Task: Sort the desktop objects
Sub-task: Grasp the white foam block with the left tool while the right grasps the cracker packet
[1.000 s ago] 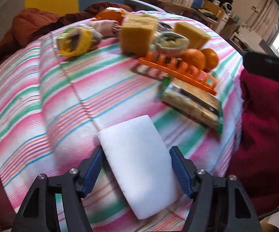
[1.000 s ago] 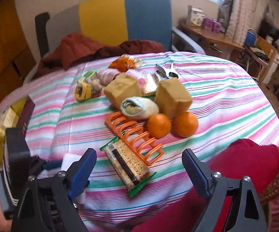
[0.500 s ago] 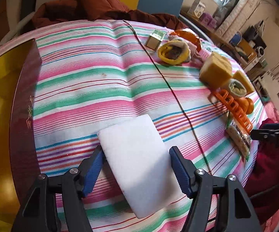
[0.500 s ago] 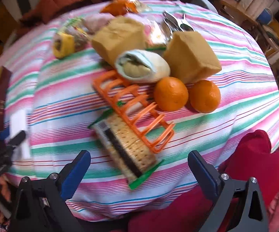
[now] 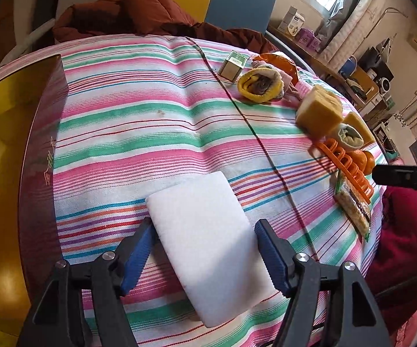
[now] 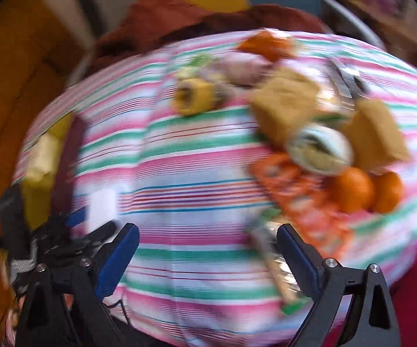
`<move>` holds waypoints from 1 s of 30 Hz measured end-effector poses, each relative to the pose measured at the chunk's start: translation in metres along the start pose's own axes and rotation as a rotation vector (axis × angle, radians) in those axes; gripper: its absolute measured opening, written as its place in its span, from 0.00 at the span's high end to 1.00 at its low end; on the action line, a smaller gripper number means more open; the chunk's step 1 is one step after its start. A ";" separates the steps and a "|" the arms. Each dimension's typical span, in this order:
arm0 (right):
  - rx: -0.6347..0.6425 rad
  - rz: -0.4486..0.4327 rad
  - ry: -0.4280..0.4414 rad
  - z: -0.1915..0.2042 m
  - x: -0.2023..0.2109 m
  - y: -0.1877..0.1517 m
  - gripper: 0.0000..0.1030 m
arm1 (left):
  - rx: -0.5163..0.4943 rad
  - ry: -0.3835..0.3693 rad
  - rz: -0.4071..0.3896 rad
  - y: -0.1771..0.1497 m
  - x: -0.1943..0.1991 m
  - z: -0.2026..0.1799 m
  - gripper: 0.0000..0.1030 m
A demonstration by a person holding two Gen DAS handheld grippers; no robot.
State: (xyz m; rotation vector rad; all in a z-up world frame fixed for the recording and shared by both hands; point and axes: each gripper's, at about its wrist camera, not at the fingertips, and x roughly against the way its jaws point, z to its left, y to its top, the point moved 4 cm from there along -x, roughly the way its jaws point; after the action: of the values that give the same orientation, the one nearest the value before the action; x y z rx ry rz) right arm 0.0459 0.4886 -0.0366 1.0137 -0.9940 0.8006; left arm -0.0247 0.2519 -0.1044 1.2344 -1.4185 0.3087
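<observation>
Your left tongs are opening around the white block, which lies on the striped tabletop, just beside the dark red box. Your right tongs are spread wide and closing a little, with nothing pinched. The cracker pack lies by their right finger. The orange rack, two oranges and sponges crowd the blurry right side.
</observation>
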 end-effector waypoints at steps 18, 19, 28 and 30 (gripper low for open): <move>-0.069 -0.007 0.186 0.003 0.002 -0.004 0.03 | -0.003 0.004 -0.011 -0.002 0.001 -0.002 0.28; -0.054 -0.020 0.140 0.000 -0.002 0.001 0.03 | -0.001 0.007 -0.011 -0.002 0.001 -0.002 0.28; -0.119 0.027 0.023 -0.002 -0.051 0.005 0.31 | -0.001 0.086 0.054 0.001 -0.004 -0.015 0.26; -0.130 0.011 -0.013 0.003 -0.059 0.011 0.31 | 0.008 0.084 0.059 -0.001 -0.003 -0.015 0.26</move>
State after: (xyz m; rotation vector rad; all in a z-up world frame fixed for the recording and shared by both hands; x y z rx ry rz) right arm 0.0145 0.4841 -0.0880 0.9032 -1.0499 0.7303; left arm -0.0165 0.2642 -0.1025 1.1743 -1.3837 0.4030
